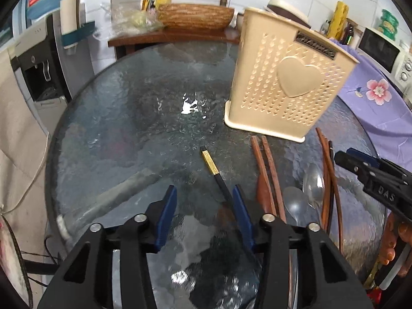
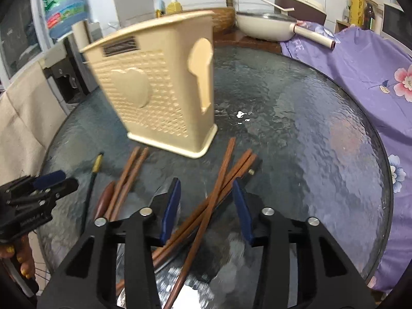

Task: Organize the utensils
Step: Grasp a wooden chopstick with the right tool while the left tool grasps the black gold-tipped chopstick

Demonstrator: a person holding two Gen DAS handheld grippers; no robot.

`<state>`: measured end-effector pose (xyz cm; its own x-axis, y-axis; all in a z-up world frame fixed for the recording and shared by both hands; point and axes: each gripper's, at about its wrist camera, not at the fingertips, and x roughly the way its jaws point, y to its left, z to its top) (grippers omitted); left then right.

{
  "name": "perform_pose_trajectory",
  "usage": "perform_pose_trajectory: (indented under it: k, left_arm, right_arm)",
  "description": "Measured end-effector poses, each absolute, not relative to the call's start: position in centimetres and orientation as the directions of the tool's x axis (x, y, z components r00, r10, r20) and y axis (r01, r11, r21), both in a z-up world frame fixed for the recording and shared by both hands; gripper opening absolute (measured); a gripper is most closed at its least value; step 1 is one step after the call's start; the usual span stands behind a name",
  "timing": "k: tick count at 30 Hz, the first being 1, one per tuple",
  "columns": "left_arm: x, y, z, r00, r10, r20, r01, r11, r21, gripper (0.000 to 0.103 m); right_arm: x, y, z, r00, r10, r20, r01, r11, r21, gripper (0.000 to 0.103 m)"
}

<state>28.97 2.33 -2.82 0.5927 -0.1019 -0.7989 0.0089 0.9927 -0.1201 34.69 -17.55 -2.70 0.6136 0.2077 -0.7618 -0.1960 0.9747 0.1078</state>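
Brown chopsticks (image 2: pixel 219 180) lie between the right gripper's (image 2: pixel 206 206) half-spread fingers, unpinched, near the table's (image 2: pixel 322 141) front edge; the left gripper (image 1: pixel 203 216), likewise parted, straddles a black chopstick (image 1: pixel 213 167). Picking up seems underway; next, pinch, then lift toward the beige holder (image 2: pixel 159 97).

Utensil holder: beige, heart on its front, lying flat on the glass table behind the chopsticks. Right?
Not lying flat. The utensil holder stands upright on its base, as the right wrist view shows. Beige, heart on front, on the glass table behind the chopsticks: correct.
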Motion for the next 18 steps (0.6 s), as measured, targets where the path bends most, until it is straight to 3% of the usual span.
perform_pose_trajectory:
  k: [4,18]
  left_arm:
    - [30.5,2.4,-3.1,0.567,-0.111,-0.816,-0.012,0.99,-0.143,0.039]
    - [33.3,2.4,-4.6,0.507,-0.115,-0.855,-0.041,0.987,-0.157,0.03]
  right_arm:
    - [37.0,-17.8,-3.2,0.593,0.184,-0.784,-0.165,0.981,0.106,0.027]
    - [40.4,-17.8,-4.6,0.544,0.19,-0.817,-0.12,0.982,0.148,0.019]
